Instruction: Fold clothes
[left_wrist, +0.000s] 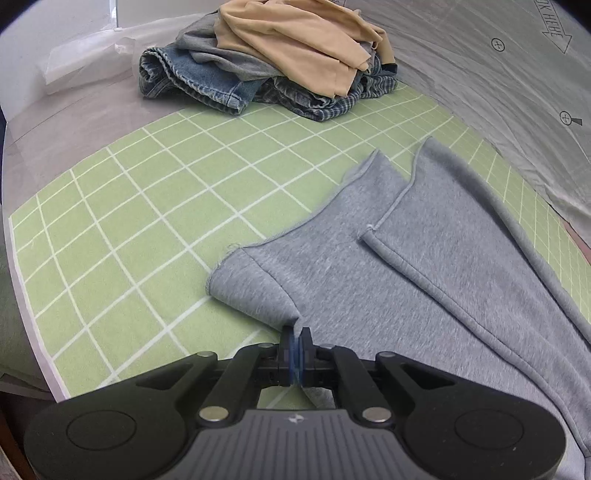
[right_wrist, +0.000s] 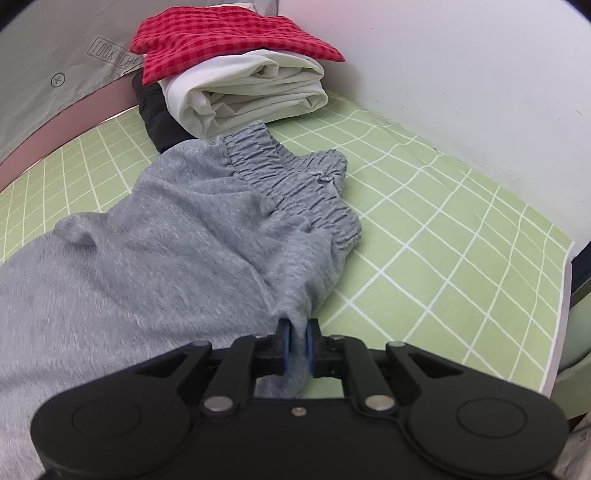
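- The left gripper (left_wrist: 296, 334) is closed on the grey sweatpants (left_wrist: 424, 266) near the leg hems (left_wrist: 373, 177) at 1 o'clock.
- The right gripper (right_wrist: 297, 330) pinches the same fabric below the waistband (right_wrist: 295, 177) at 12 o'clock.
- Both should probably lift evenly, keeping the cloth taut.

We seem to be at a staged data-collection setup rather than a lived-in home. A green gridded mat (left_wrist: 122, 221) covers the desk, like a cutting or calibration mat. At the upper right of the left wrist view lies a grey sheet (left_wrist: 480, 74) printed with crosshair marks and "LOOK HERE". An unsorted clothes heap (left_wrist: 266, 62) sits at the top there; a folded stack (right_wrist: 236, 74) rests against a plain white wall (right_wrist: 461, 74).
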